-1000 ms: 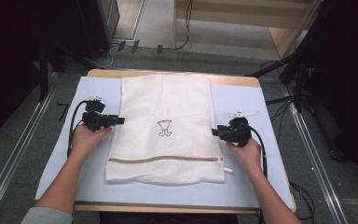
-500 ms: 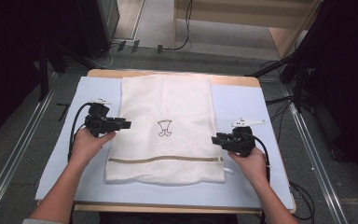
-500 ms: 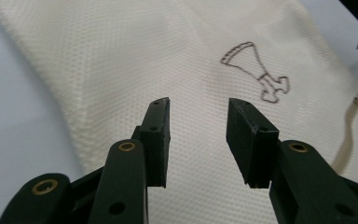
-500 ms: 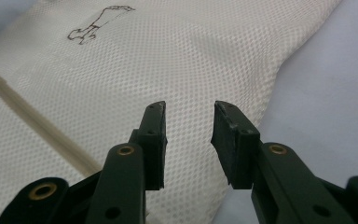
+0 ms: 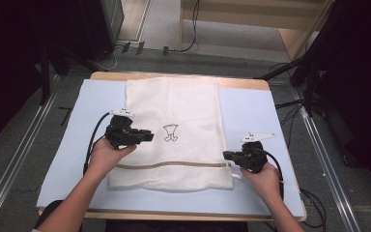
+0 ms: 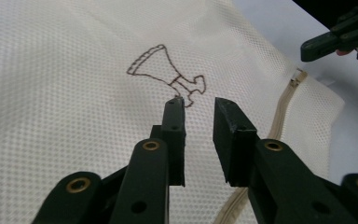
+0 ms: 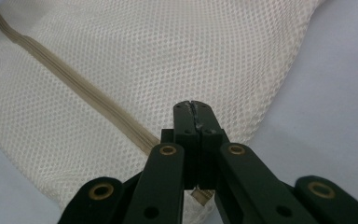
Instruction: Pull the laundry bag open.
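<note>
Currently left gripper [image 6: 198,105] jaws stand slightly apart, empty, hovering over the white mesh laundry bag [image 5: 174,130] near its printed emblem [image 6: 168,74]. Right gripper [image 7: 196,108] jaws are pressed together at the bag's right edge by the zipper [image 7: 74,95] end; whether they pinch the pull, cannot tell. Bag lies flat on the blue mat [image 5: 265,121], contents not visible

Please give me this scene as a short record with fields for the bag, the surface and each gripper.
bag: white mesh bag lying flat, brown drawn mark mid-panel
zipper: tan zipper across the near part
surface: pale blue mat on a wooden table
left gripper: open, over the mesh beside the mark
right gripper: shut, at the zipper's end by the bag's edge; whether it pinches the pull cannot be told
</note>
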A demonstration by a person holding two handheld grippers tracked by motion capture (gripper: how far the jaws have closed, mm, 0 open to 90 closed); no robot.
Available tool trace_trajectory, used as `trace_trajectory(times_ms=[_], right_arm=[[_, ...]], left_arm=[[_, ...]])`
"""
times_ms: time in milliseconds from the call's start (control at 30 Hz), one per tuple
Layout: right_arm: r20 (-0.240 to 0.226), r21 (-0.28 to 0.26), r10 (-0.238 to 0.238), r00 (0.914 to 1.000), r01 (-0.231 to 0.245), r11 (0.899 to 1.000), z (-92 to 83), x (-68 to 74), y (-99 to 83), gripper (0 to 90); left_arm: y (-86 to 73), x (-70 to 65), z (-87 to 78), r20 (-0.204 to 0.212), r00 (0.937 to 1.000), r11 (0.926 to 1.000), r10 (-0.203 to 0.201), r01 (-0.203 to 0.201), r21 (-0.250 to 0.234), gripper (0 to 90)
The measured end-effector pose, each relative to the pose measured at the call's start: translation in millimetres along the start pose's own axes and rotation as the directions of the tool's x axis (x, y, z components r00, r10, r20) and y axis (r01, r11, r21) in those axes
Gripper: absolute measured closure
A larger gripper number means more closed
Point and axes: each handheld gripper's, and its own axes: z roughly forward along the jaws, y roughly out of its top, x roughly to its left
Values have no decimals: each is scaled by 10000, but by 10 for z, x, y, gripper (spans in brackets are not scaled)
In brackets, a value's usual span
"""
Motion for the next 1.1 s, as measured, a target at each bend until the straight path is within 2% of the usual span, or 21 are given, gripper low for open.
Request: trace_trajectory(times_ms=[167,267,500,667,900,1000,1100], right_arm=[[35,404,88,10000,-89,9991,74,-47,-61,900],[17,503,191,9998,-191,9986,101,-75,-94,900],[-192,613,94,9998,-82,9981,88,-39,-140,900],[-319,639,-58,9995,78,9979,94,47,-142,900],[-299,368,-610,9977,621,9974,100,126,-101,900],[-149,331,-693,9975,698,9970,83,112,-104,900],[-45,359,-587,9983,588,9976,68,62,-123,900]], left_arm=[[23,-38,104,98,9998,9996,160,-162,209,761],[42,-48,129,263,9995,9995,173,-180,278,797],[68,-65,190,292,9992,9990,261,-271,360,786],[85,-106,239,333,9989,9988,329,-341,352,758],[112,-192,332,588,9965,9973,602,-626,397,678],[127,-257,396,742,9948,9964,693,-726,435,672],[145,-334,470,944,9927,9958,749,-795,452,674]])
